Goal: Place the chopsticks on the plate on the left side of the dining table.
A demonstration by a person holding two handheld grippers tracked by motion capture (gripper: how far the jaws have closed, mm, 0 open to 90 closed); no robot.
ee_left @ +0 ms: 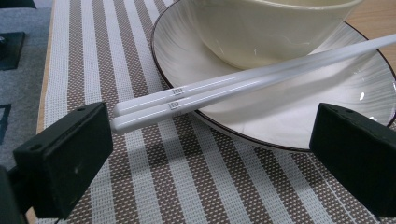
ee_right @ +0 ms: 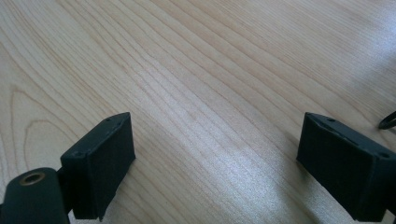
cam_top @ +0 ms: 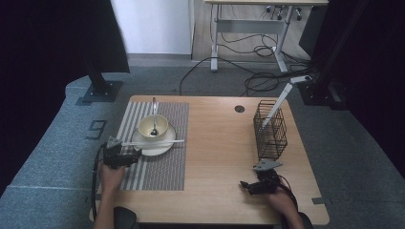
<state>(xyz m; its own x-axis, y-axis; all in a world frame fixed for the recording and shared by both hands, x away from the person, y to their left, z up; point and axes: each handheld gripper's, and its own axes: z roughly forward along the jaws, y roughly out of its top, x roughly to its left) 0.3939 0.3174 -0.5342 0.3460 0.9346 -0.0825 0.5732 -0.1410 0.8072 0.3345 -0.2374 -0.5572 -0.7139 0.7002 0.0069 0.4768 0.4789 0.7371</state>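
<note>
White chopsticks [ee_left: 224, 91] level across plate [ee_left: 177, 51], ends toward left hand-held gripper [ee_left: 208, 154]

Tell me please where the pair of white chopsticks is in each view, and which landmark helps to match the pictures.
High view: the chopsticks lie across the plate's near rim, left of centre, just ahead of the left tongs.
Left gripper view: they run from centre left to the upper right edge, above the open jaws.
Right gripper view: not in it.
Shared landmark: the striped placemat, in the high and left gripper views.
</note>
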